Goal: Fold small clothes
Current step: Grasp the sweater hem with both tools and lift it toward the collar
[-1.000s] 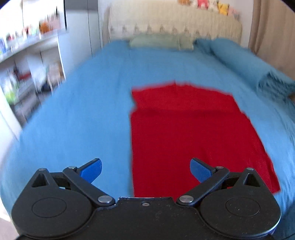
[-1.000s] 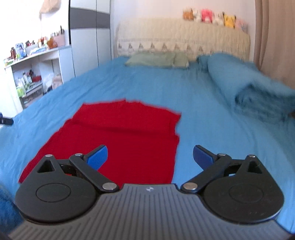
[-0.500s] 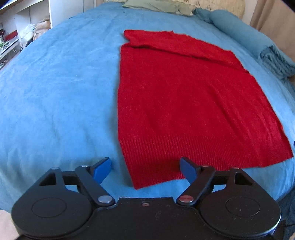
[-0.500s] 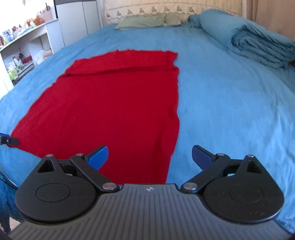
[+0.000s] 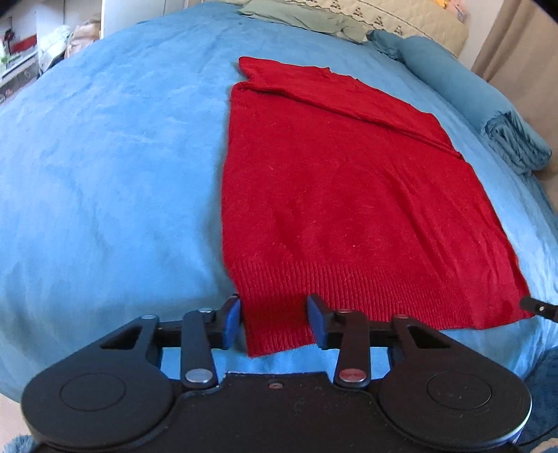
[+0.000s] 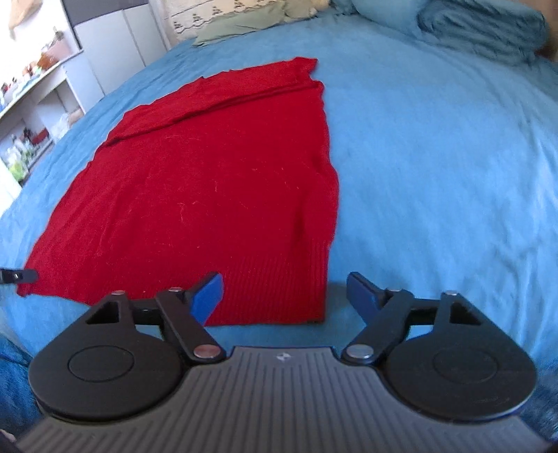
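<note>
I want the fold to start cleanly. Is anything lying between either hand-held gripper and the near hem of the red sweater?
Nothing visible. The left hand-held gripper straddles the near left corner of the red sweater, jaws just closing; the right hand-held gripper straddles the near right corner, also closing. Only bare blue bedspread surrounds them.

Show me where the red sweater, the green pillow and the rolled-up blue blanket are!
red sweater (image 5: 348, 195), left wrist view, middle of its flat body.
green pillow (image 5: 300, 15), left wrist view, its top face.
rolled-up blue blanket (image 6: 481, 24), right wrist view, its folded side.
</note>
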Demonstrator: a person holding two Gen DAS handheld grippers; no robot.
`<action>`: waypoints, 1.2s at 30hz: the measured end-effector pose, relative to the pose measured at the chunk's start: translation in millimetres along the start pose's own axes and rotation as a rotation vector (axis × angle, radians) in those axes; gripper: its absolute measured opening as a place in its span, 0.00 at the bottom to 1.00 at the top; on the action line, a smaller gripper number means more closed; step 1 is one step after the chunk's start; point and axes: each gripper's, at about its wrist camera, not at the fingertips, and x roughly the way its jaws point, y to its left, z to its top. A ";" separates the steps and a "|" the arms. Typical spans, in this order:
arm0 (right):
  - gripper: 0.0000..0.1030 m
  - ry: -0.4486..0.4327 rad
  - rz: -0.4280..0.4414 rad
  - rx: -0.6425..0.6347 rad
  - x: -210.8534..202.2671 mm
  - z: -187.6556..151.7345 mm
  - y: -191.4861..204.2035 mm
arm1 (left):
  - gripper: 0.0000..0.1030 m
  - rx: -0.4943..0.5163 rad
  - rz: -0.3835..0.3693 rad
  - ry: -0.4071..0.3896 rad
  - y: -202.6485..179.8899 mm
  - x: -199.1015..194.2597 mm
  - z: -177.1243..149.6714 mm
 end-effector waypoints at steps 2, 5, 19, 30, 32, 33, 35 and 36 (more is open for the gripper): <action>0.82 0.001 0.010 0.028 0.6 -2.0 -5.0 | 0.35 0.001 -0.001 0.008 1.1 0.3 -2.2; 0.70 -0.001 0.013 0.060 2.1 -4.2 -9.8 | 0.28 0.001 0.000 0.017 0.3 1.0 -4.6; 0.19 -0.050 0.045 0.110 -12.1 5.3 -13.1 | 0.06 -0.057 -0.023 0.018 5.0 -17.1 3.0; 0.19 -0.172 0.145 0.154 -56.7 60.7 -13.0 | 0.05 -0.156 -0.112 -0.198 1.0 -77.9 56.4; 0.19 -0.198 0.170 0.161 -62.9 78.7 -11.6 | 0.05 -0.159 -0.121 -0.250 -1.7 -84.6 75.4; 0.19 -0.210 0.180 0.162 -64.1 88.8 -11.0 | 0.05 -0.155 -0.120 -0.279 -3.3 -87.2 87.3; 0.19 -0.236 0.202 0.167 -66.3 110.9 -9.6 | 0.05 -0.148 -0.119 -0.323 -6.5 -87.9 110.9; 0.19 -0.250 0.214 0.170 -65.9 124.3 -8.6 | 0.04 -0.151 -0.117 -0.347 -8.0 -86.5 125.5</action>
